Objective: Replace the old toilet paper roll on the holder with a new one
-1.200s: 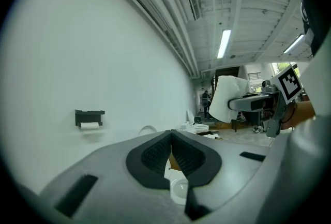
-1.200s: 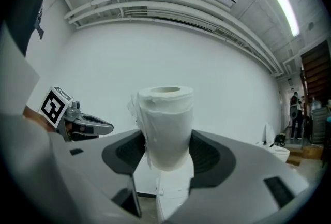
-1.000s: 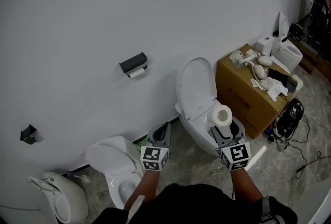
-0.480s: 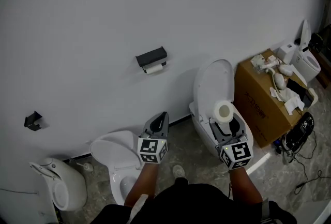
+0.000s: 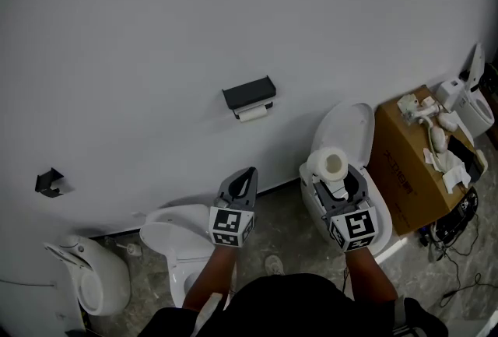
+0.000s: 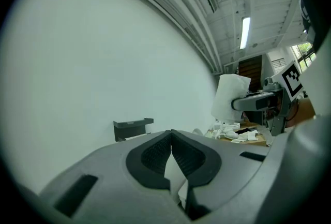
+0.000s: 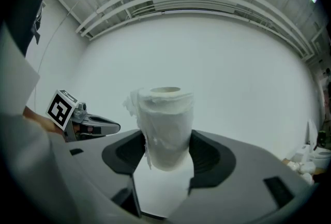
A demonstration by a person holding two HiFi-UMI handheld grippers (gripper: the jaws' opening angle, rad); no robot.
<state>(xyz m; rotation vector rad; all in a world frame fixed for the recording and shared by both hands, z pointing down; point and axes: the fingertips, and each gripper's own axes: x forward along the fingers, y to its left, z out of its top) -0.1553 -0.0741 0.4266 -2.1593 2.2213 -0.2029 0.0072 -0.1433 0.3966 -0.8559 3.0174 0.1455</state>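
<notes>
A black wall holder carries a thin old roll under its lid; it also shows in the left gripper view as the holder. My left gripper is shut and empty, pointing level at the wall below and slightly left of the holder; its jaws meet. My right gripper is shut on a full new toilet paper roll, which stands upright between the pads, well right of the holder. A loose sheet edge hangs on the roll's left side.
A white toilet with its lid raised stands under the right gripper. A cardboard box with white parts on top is to the right. Another white toilet and a white fixture sit lower left. A small black bracket is on the wall.
Both grippers have moved left along the wall, closer to the holder. The right gripper still carries the new roll; the left stays shut.
</notes>
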